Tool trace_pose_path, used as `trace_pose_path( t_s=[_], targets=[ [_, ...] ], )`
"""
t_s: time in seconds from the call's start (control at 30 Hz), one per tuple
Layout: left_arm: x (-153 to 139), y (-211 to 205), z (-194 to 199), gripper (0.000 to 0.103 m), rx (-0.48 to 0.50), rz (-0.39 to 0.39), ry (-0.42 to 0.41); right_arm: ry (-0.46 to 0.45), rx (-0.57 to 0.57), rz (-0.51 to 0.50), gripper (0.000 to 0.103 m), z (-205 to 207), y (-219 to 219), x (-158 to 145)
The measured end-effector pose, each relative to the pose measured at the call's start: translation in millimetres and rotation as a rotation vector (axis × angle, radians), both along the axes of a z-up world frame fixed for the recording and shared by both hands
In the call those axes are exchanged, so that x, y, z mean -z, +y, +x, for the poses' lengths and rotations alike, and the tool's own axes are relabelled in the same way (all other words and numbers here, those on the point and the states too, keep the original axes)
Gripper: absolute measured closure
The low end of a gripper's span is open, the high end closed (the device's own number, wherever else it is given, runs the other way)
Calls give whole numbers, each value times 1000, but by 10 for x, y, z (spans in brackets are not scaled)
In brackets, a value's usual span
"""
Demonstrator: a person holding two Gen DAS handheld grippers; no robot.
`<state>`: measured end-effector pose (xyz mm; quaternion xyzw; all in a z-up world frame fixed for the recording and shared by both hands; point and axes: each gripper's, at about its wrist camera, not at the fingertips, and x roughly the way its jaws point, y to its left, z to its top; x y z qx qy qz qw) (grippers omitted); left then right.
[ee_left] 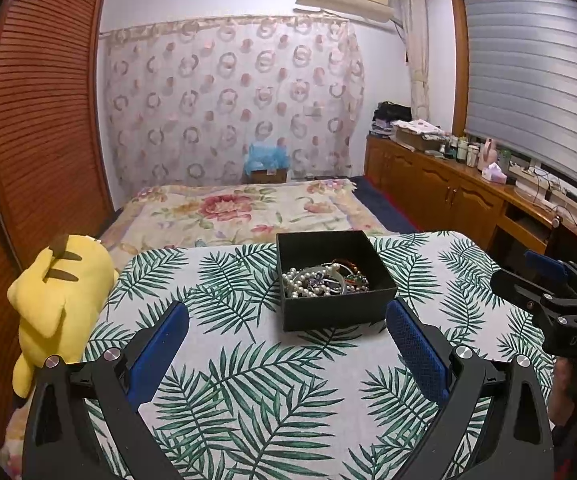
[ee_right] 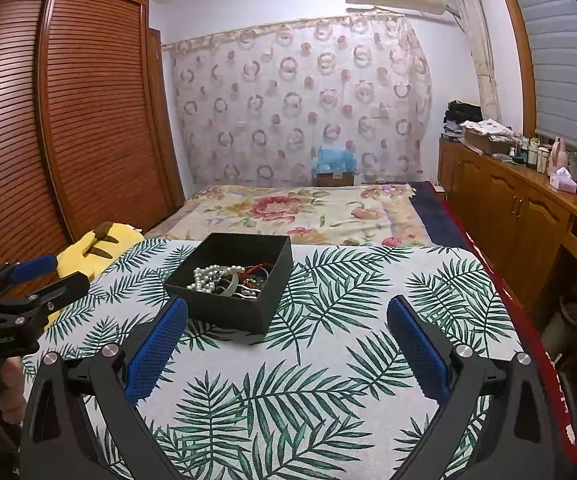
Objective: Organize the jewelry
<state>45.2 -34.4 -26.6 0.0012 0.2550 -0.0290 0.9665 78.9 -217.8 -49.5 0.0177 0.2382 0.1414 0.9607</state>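
Left wrist view looks across a table covered with a palm-leaf cloth (ee_left: 248, 380), where an open black box (ee_left: 330, 312) sits toward the far edge with the jewelry (ee_left: 322, 278) heaped inside: a pearl string, a pale bangle and some coloured pieces tangled together. No loose piece shows on the cloth in either view, so the jewelry lies all in the box, though jumbled; that fits either pieces gathered there for keeping or a pile waiting to be sorted out.

The left gripper (ee_left: 287, 314) hovers short of the box with its fingers spread wide and nothing between them, and the right gripper (ee_right: 287, 310) is held the same way, wide apart and empty. Both probably hang back and low so that either can reach into the box.

Only the left view shows most of the yellow plush toy (ee_left: 60, 296) lying at the table's left edge; the right view catches just its top. The right view gives the clearer look at the pearl string (ee_right: 212, 276) against the box's near wall.
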Motion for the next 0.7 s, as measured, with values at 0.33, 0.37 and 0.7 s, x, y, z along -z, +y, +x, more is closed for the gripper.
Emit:
trace_pose_path(
  t_s=[0.33,0.37,0.7],
  targets=[
    [5,-12,1,8,0,3,-2,0,0,1,2,-1,-3,3],
    [-2,-17,-4,8,1,4,-4,0,1,2,2,2,-16,3],
    [-34,-73,5,8,8,3,-10,0,0,2,2,0,-17,4]
  ],
)
